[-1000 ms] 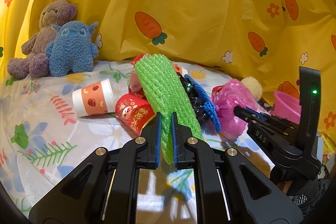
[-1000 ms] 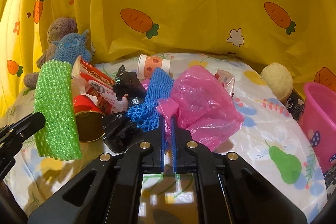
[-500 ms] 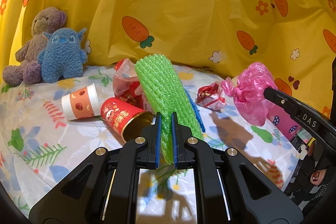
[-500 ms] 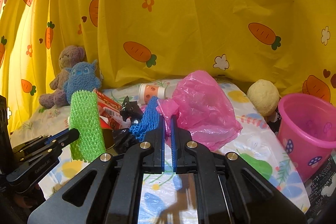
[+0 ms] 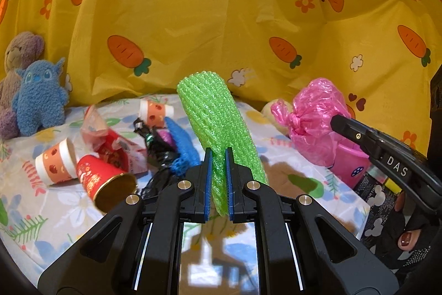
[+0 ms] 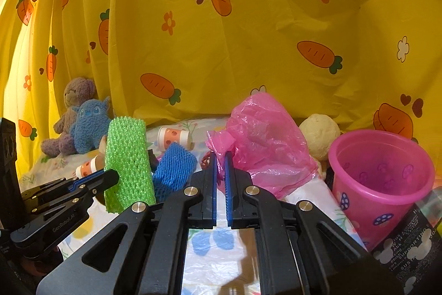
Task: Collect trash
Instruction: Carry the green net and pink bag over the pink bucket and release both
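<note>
My left gripper (image 5: 218,154) is shut on a green foam net sleeve (image 5: 218,118), held upright above the table; the same green sleeve (image 6: 128,162) shows at the left of the right wrist view. My right gripper (image 6: 220,156) is shut on a knotted pink plastic bag (image 6: 265,140), lifted clear of the table; that pink bag (image 5: 317,123) hangs beside the pink bin (image 5: 349,162). The pink bin (image 6: 384,170) stands open just right of the bag. Left on the table are a red paper cup (image 5: 105,181), two white patterned cups (image 5: 56,161), a blue foam net (image 5: 183,148), a black bag (image 5: 160,151) and a red wrapper (image 5: 113,143).
A purple teddy bear (image 5: 19,68) and a blue plush toy (image 5: 38,98) sit at the back left. A cream plush ball (image 6: 319,134) lies behind the bin. A black printed box (image 6: 408,239) stands by the bin at the table's right edge. Yellow carrot-print curtain (image 5: 221,18) closes the back.
Both grippers have risen and swung to the right with their loads. The pink bag has come off the trash pile and now hangs next to the pink bin.
</note>
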{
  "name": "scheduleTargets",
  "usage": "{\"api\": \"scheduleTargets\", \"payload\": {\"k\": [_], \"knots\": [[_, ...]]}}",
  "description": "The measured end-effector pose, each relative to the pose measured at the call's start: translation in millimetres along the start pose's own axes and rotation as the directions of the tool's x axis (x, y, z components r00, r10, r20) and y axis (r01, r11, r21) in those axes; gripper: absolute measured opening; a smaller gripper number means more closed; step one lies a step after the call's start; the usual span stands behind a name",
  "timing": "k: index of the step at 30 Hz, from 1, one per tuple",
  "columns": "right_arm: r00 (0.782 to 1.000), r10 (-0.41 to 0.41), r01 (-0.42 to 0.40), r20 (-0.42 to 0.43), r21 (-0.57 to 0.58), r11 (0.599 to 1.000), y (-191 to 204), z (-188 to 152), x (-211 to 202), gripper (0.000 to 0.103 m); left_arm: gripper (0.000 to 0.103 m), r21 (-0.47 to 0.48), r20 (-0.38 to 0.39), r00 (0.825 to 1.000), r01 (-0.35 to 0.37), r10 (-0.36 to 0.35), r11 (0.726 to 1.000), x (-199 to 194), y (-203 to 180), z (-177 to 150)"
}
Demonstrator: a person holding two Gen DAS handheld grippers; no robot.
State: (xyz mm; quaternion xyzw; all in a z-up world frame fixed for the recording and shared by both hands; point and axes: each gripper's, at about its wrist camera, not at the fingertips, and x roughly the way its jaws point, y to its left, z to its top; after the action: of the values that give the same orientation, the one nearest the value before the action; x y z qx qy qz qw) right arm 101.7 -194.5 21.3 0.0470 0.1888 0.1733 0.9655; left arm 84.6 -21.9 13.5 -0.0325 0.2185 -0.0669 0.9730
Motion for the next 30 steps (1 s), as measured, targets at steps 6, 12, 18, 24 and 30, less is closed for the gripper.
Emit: {"api": "scheduleTargets", "payload": {"k": [6,12,18,24,30], "knots": [[0.995,-0.091,0.091,0.051,0.01,0.996,-37,15,-14,0.006,0.008,0.087,0.025,0.994,0.102,-0.104,0.991,20,-57,29],[0.975,-0.203,0.2,0.086,0.042,0.979,-84,33,-25,0.006,0.008,0.137,0.02,0.979,0.198,-0.202,0.971,54,-105,54],[0.96,-0.27,0.263,0.077,0.089,0.961,-129,43,-26,0.006,0.008,0.177,0.004,0.961,0.272,-0.277,0.946,96,-145,68],[0.944,-0.324,0.318,0.058,0.092,0.943,-152,43,-20,0.006,0.008,0.177,-0.034,0.94,0.34,-0.34,0.924,134,-173,71],[0.935,-0.353,0.348,0.037,0.105,0.932,-170,42,-12,0.006,0.008,0.212,-0.058,0.923,0.385,-0.381,0.898,153,-197,65]]}}
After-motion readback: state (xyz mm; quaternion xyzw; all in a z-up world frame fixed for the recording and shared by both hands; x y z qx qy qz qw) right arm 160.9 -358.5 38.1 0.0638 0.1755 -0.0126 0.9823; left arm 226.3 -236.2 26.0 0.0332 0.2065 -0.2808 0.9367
